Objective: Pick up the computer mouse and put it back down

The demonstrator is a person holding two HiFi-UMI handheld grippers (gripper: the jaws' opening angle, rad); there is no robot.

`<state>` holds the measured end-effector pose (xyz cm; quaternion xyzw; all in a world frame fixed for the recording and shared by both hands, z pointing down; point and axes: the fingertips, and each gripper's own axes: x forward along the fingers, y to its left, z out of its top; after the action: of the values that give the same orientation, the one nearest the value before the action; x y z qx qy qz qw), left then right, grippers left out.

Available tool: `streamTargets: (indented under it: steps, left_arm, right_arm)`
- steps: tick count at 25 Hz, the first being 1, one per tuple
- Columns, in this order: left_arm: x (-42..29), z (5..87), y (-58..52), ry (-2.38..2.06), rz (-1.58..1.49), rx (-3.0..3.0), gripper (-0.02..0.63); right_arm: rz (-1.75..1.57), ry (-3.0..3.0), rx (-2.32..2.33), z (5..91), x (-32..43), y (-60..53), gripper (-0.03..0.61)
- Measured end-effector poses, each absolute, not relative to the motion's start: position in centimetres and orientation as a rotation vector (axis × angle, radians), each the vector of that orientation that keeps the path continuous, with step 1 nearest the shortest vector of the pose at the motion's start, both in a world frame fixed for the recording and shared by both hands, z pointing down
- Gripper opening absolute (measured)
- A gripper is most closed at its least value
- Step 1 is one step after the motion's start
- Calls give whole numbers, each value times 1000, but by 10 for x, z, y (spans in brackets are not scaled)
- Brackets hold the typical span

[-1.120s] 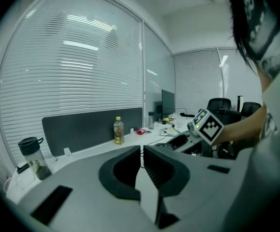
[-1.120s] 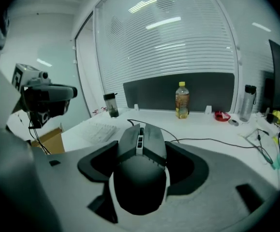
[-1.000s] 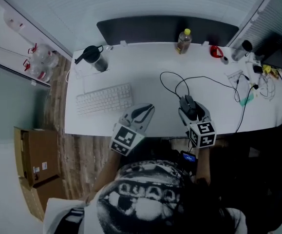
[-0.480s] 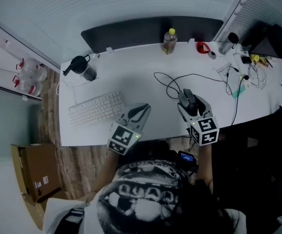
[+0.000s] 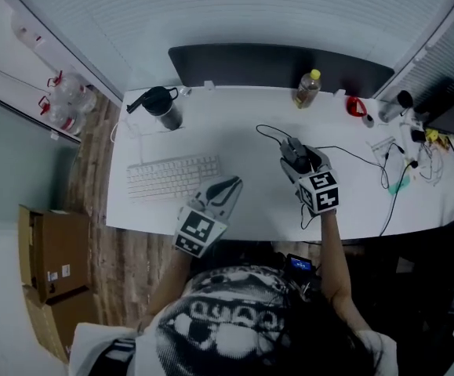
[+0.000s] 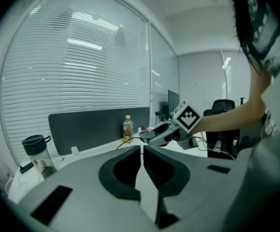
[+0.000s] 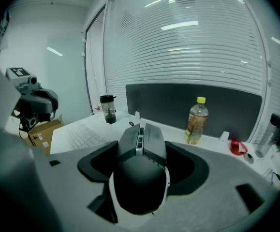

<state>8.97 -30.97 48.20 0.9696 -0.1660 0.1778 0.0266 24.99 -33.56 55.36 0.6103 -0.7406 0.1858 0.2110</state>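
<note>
Right gripper (image 5: 297, 161) clamps the dark wired computer mouse (image 7: 140, 178) — long axis along its jaws, nose toward 11 o'clock; left gripper (image 5: 231, 184) pinched together, empty.

A broad bare stretch of worktop (image 5: 246, 163) lies open between the keyboard (image 5: 173, 177) on the left and the right tool (image 5: 294, 150), reachable from the front edge. Behind that tool, the cord (image 5: 264, 128) of the computer mouse (image 5: 297, 158) loops across the surface. Along the back, a lidded jug (image 5: 162, 108) and a drink bottle (image 5: 307, 88) stand before the dark partition (image 5: 277, 63). Cables and small clutter (image 5: 403, 143) crowd the right end.
</note>
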Motion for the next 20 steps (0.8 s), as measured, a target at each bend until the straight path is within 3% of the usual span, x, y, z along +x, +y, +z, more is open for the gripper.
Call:
streamTargets:
  steps: [9,20]
  left_arm:
    - [23,492,-344,-777,586,2879,17]
    - [-26,501,-361,-933,606,2787,17]
  right_arm:
    - [682,-2050,1527,638,212,-413,299]
    - [833,-1941,1436,712,189,-420,300]
